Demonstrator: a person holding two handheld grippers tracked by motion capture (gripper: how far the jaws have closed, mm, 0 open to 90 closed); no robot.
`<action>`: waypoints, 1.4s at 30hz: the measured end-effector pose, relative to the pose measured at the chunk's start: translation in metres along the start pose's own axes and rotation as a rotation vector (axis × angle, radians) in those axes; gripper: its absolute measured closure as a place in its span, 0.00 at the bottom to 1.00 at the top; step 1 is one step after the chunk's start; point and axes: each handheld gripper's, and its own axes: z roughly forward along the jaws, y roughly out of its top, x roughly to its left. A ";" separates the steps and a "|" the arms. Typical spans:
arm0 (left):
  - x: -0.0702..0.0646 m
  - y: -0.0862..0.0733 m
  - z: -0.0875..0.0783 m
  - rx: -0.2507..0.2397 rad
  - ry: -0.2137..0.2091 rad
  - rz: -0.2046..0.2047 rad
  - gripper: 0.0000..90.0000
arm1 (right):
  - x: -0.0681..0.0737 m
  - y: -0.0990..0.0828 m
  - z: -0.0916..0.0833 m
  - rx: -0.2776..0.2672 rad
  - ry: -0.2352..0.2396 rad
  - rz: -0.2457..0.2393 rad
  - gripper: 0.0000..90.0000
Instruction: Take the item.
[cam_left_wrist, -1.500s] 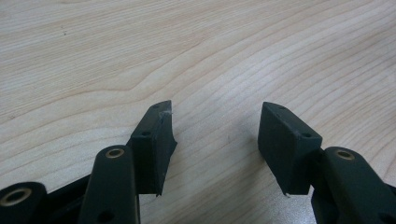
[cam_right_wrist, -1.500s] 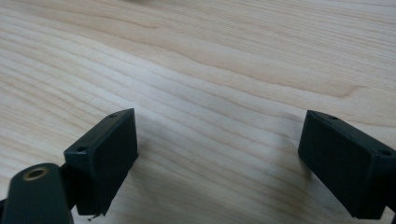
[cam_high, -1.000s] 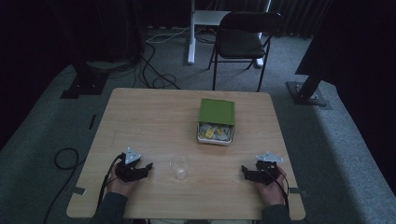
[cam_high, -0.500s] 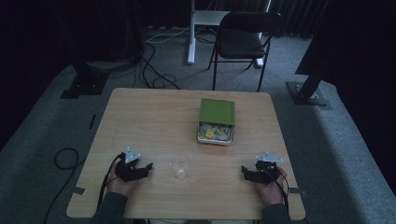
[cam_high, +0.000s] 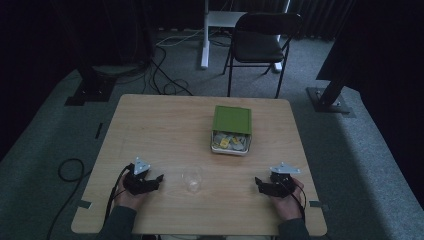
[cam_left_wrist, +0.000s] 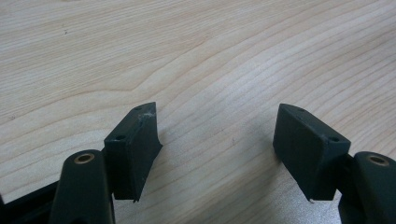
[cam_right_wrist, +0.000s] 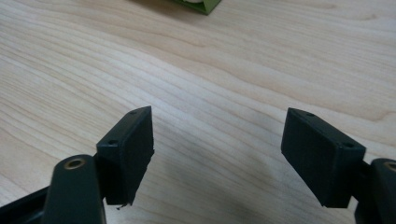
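The left gripper (cam_high: 159, 178) rests low over the near left part of the table (cam_high: 160, 130), held in the person's left hand (cam_high: 129, 196); its jaws stand wide apart with nothing but bare wood between them, as the left gripper view confirms. The right gripper (cam_high: 258, 182) sits at the near right, in the right hand (cam_high: 286, 199); its jaws have just been closing a little, yet they are released and spread, with only table grain between them. Both grippers point inward toward each other. Between them, near the front edge and somewhat closer to the left gripper, stands a small clear glass (cam_high: 192, 179), upright and apart from both. Farther off, right of centre, lies a green box (cam_high: 231, 120) whose open near part shows small pieces inside; its corner shows at the top of the right gripper view. Beyond the table stands a dark chair (cam_high: 260, 42).
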 end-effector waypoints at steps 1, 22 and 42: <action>0.000 0.000 0.000 0.000 0.000 0.000 0.36 | 0.001 0.001 -0.001 -0.001 -0.001 0.003 0.29; 0.000 0.000 0.000 0.001 0.002 -0.001 0.36 | 0.011 0.018 -0.009 -0.049 0.028 -0.052 0.43; 0.000 0.000 0.000 0.001 0.002 -0.002 0.36 | 0.018 0.038 -0.014 -0.101 0.034 -0.082 0.59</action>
